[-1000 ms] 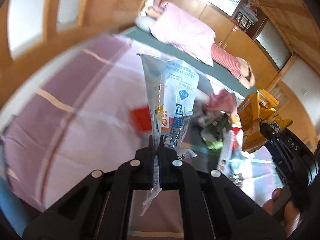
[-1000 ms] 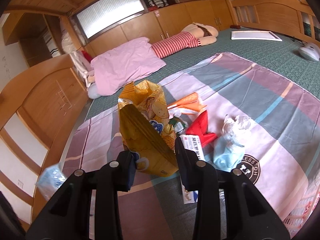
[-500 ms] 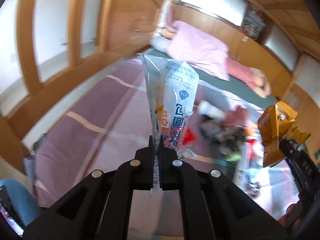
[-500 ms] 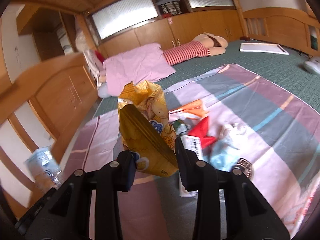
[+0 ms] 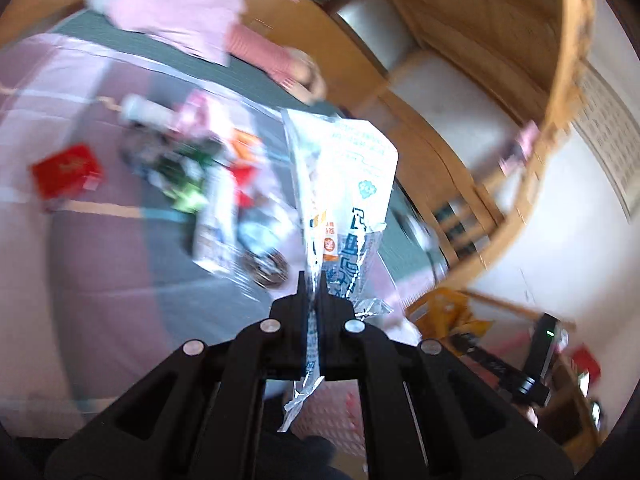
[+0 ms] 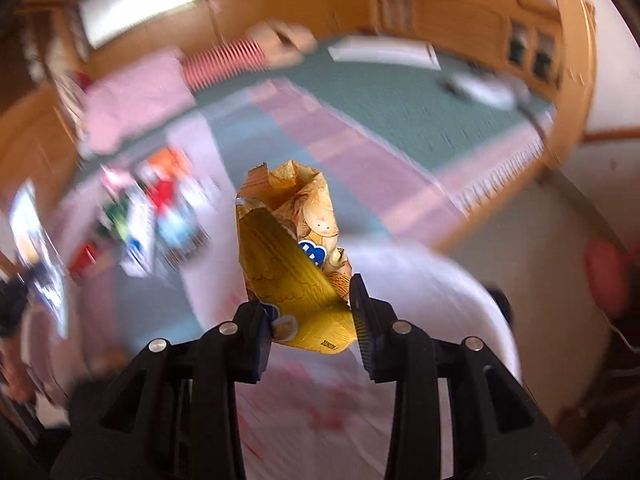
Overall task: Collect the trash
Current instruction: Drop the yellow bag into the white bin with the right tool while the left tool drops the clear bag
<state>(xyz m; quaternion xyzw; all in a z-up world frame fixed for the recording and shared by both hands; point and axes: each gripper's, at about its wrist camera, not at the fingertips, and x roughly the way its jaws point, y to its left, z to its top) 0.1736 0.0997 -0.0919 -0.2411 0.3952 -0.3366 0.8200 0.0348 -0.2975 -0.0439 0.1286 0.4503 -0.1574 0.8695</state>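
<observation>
The left tool (image 5: pixel 313 280) has its fingers pressed together on the lower edge of a clear plastic wrapper with blue print (image 5: pixel 344 184), which stands up from the pinch toward twelve o'clock, with a crumpled tail hanging below the fingers. In that view a pile of trash (image 5: pixel 208 184) lies blurred on the striped blanket (image 5: pixel 100 248) at about ten o'clock from the tool, with a red packet (image 5: pixel 66 168) lying apart from it further toward nine o'clock. A pink pillow (image 5: pixel 176 12) lies on the green bed cover at eleven o'clock. The right tool (image 6: pixel 310 308) grips a crumpled yellow snack bag (image 6: pixel 296 256) between its half-spread fingers, both pads against the bag's lower end, the open mouth of the bag pointing up toward twelve o'clock. From the left wrist view the yellow bag and right tool appear at about four o'clock, low at the frame's edge. In the right wrist view the trash pile sits at nine o'clock, heavily blurred, and a white rounded surface (image 6: pixel 440 288) lies just under the bag; what it is cannot be told.
</observation>
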